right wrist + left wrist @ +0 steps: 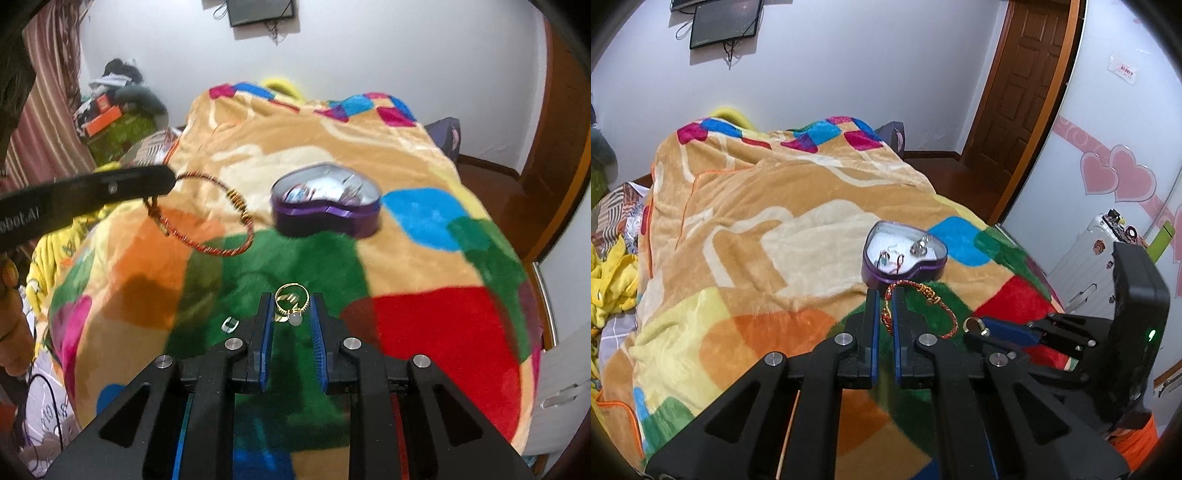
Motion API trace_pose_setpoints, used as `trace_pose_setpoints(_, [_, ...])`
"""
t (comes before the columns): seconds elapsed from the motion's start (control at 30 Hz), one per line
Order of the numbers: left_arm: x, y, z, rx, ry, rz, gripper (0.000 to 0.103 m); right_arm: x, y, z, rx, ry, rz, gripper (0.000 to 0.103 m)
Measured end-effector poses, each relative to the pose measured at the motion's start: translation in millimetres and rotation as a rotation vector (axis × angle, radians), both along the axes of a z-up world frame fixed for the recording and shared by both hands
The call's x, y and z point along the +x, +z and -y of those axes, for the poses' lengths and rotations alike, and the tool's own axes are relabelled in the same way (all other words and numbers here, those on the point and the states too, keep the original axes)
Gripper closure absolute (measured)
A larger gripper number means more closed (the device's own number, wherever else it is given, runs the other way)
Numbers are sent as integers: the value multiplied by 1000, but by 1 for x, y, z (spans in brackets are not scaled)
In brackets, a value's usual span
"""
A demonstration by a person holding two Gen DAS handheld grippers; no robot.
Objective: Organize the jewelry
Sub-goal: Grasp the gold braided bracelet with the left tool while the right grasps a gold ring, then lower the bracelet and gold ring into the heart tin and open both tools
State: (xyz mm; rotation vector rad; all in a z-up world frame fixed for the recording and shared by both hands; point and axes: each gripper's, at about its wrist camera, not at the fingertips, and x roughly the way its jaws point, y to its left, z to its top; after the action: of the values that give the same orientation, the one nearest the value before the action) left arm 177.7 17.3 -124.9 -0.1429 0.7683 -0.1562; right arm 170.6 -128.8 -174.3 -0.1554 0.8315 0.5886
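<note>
- Right gripper (291, 314): jaws closed on a gold ring (291, 297) with a pale round stone on its near side. The ring sits between the blue pads near the fingertips and stands roughly upright. From the left wrist view the same ring (973, 325) shows at the tip of the right gripper (977, 330), low on the right.
- Small clear piece (229, 325), shape unclear, lies on the green patch of the blanket (443, 332) just left of the right gripper's left finger.
- Left gripper (885, 314): jaws nearly together, clamping a red-and-gold braided bracelet (923, 302). The knotted part sits between the blue pads; the loop hangs out to the right of the fingertips, above the blanket (757, 221). In the right wrist view the left gripper (162, 181) enters from the left edge, and the bracelet (214, 218) hangs from its tip, clear of the blanket, with its shadow below.
- Both grippers are over the near end of the bed, above the green and orange patches.
- Purple heart-shaped box (905, 254), lid off, rests on the blanket just beyond the left gripper's fingertips, toward the bed's right edge. White lining inside; a few small pieces lie there, among them a silver-toned one at the right lobe. Details too small to tell. Same box (327, 206) is blurred in the right wrist view.
- Beyond the bed: white wall, wall-mounted dark screen (726, 22), brown door (1023, 92) at right.
</note>
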Motion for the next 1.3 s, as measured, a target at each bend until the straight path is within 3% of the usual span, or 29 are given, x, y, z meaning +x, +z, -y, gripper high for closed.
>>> trace_pose_setpoints(0.6, [43,15,-3,5,12,68,98,36,39,13,94,-63,111,86])
trace_pose_setpoints(0.97, [78,-4,-9,11,30,43,98,66,42,5,110,-64,131,86])
trace_pose_setpoints(1.3, [104,-31,-7,21,26,-9,99,93,30,-7,106,-42,83,86])
